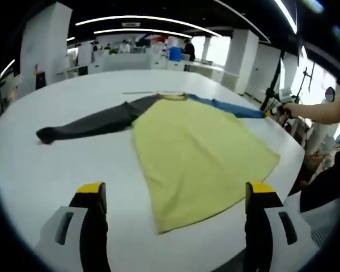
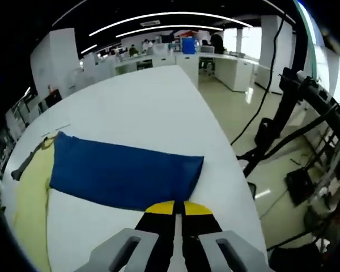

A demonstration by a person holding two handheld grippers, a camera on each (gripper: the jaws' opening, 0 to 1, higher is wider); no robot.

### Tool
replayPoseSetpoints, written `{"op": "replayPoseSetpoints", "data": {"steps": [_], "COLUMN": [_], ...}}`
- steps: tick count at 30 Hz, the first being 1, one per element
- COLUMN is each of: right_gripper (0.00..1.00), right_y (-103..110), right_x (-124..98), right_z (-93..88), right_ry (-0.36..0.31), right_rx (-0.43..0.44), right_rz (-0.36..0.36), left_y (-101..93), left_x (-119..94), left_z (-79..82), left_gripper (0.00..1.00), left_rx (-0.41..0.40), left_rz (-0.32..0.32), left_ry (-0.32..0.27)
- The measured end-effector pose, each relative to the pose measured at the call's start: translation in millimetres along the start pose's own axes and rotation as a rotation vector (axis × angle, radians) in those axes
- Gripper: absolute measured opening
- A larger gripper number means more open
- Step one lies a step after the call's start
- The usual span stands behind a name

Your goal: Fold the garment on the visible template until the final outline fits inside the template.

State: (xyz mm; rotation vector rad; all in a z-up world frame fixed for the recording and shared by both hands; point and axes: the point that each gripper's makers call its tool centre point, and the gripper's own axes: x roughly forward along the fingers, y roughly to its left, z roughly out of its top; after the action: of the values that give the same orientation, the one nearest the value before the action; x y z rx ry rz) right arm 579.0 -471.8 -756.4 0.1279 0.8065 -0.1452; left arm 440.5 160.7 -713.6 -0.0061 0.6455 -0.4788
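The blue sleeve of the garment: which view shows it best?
The right gripper view: the blue sleeve lies close and wide on the white table, reaching the right gripper. In the left gripper view the sleeve is a thin far strip beside the yellow body.

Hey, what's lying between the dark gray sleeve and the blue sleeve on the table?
The garment's yellow body lies between the gray sleeve and the blue sleeve, spread flat on the white table, seen in the left gripper view.
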Motion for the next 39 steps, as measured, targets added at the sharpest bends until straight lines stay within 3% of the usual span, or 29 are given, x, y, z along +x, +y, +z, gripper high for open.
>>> {"op": "replayPoseSetpoints", "data": {"steps": [2,3,7,9,11,13,17,24,27,39], "right_gripper": [0.00,0.00,0.00,0.00,0.00,0.00,0.00,0.00,0.00,0.00], "right_y": [13.0,6.1,10.7,43.4,59.2,61.0,82.1,99.8,103.0,154.9], "right_x": [-3.9,-2.6,-6.0,-28.6,-41.1,-35.4,-49.9,-51.0,-43.5,-63.2], "right_z": [0.5,9.5,17.9,8.3,11.0,14.2,26.0,41.3,48.7,62.8], "right_ry": [-0.023,-0.035,-0.054,-0.073,-0.094,-0.110,-0.149,-0.173,-0.177,-0.208], "right_rx": [0.001,0.018,0.009,0.011,-0.007,-0.016,-0.005,-0.047,-0.070,-0.130], "right_rz": [0.014,0.021,0.038,0.053,0.067,0.081,0.117,0.161,0.181,0.241], "left_y": [1.4,1.7,3.5,3.3,2.9,3.0,3.3,3.3,3.5,2.5], "left_x": [-1.6,-1.9,-4.4,-5.2,-5.8,-6.2,-6.9,-9.5,-10.3,-13.2], "left_z": [-0.4,-0.4,-0.2,-0.3,-0.4,-0.6,0.2,1.0,0.3,-0.6], "left_gripper": [0.99,0.99,0.99,0.99,0.99,0.99,0.99,0.99,0.99,0.99], "left_rx": [-0.001,-0.001,-0.006,-0.006,-0.004,-0.005,-0.008,-0.011,-0.014,-0.004], "left_rz": [0.005,0.006,0.014,0.014,0.015,0.015,0.017,0.021,0.023,0.023], "left_ry": [-0.001,-0.001,-0.007,-0.009,-0.008,-0.009,-0.016,-0.024,-0.028,-0.029]}}
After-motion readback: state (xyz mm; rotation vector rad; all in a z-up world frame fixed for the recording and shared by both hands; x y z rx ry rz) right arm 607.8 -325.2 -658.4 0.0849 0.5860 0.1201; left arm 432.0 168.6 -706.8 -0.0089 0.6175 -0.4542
